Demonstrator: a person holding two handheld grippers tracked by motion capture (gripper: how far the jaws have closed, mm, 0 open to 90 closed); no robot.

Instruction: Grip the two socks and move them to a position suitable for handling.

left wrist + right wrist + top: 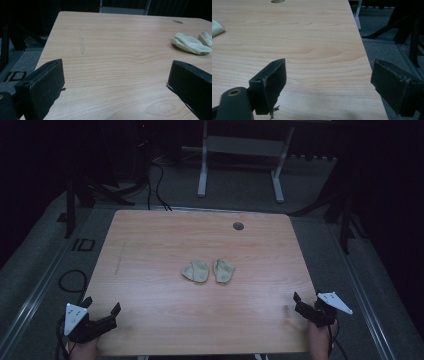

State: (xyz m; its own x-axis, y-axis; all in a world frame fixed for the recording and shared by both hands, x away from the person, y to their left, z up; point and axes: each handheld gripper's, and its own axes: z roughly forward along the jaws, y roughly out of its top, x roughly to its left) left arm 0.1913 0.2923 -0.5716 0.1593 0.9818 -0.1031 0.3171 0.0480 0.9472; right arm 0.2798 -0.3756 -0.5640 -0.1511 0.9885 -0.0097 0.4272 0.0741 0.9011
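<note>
Both grippers, left (102, 309) and right (306, 301), gape wide and empty at the desk (150, 250) corners; 2 pale socks (208, 271) lie mid-desk. Risk: jaws snagging both together.

Smooth wood-grain table (150, 245), soft pale cloths (196, 271)

In the left gripper view, the second cloth piece (206, 38) runs off the right edge, and the right-hand jaw is cut at the lower right corner. In the right gripper view, a pale cloth corner (217, 28) pokes in at the left edge. In the high view, both hands are cropped at the bottom; background furniture fades into darkness.
</note>
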